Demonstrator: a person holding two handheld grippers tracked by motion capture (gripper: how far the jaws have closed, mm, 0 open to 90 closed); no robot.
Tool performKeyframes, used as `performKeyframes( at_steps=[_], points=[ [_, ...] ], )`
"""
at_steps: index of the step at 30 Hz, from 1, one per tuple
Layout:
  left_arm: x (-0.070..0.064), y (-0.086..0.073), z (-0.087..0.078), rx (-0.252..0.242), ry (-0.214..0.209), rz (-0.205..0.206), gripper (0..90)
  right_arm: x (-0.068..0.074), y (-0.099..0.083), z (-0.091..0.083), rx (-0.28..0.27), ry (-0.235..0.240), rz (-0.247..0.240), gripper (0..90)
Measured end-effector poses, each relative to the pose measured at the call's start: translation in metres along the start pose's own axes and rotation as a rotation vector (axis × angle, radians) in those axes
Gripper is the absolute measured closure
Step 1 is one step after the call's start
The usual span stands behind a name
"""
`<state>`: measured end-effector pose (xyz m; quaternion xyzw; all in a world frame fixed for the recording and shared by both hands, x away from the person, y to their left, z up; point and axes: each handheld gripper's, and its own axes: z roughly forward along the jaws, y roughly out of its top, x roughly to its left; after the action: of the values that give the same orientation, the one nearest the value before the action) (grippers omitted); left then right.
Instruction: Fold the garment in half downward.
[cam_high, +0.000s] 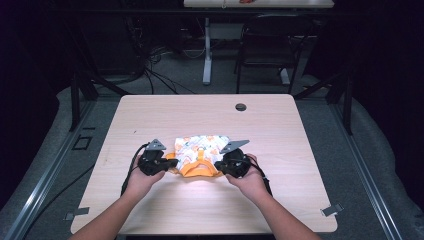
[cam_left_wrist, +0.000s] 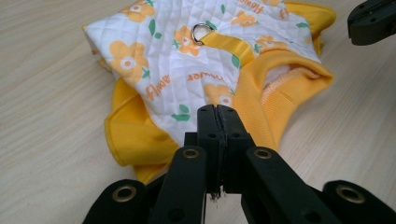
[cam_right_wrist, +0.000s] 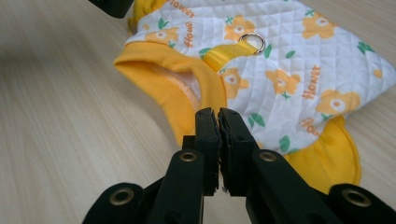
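1. The wooden table (cam_high: 280, 150) is where everything sits, with a small dark grommet hole (cam_high: 241, 107) toward its far edge, well apart from the work.
2. A small quilted pet vest (cam_high: 200, 152) is laid flat near the middle of the table, a bit toward the person's side. White fabric with orange flowers and "Flower" lettering, edged in yellow ribbed trim (cam_right_wrist: 161, 70).
3. The left gripper (cam_high: 167, 163) is placed at the vest's left edge. In the left gripper view its jaws are seen pressed together at the garment's near edge; whether fabric is actually pinched between them can't quite be told.
4. The right gripper (cam_high: 220, 166) is mirrored at the right edge. In the right gripper view the jaws are closed up the same way at the yellow trim, again with the pinch itself hidden.
5. A yellow webbing strap (cam_left_wrist: 229, 45) is stitched down the back, ending in a metal D-ring (cam_left_wrist: 201, 32).
6. Step in hand, judged from all this: both side edges look to be taken hold of, probably for a fold or a lift. If so, both sides would need to be raised evenly so the vest isn't skewed.
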<state>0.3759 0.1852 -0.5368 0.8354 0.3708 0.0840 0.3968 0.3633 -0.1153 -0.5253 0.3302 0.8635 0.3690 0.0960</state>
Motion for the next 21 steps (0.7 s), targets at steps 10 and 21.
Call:
performKeyframes(
  at_steps=[10,21],
  points=[
    [-0.003,-0.023,-0.019,-0.026,-0.016,-0.003,87.5,0.005,-0.022,-0.021,-0.006,0.002,0.005,85.3],
    [-0.009,-0.052,-0.028,-0.04,0.001,-0.01,84.3,0.012,-0.047,-0.028,-0.005,0.005,0.008,86.1]
  ],
)
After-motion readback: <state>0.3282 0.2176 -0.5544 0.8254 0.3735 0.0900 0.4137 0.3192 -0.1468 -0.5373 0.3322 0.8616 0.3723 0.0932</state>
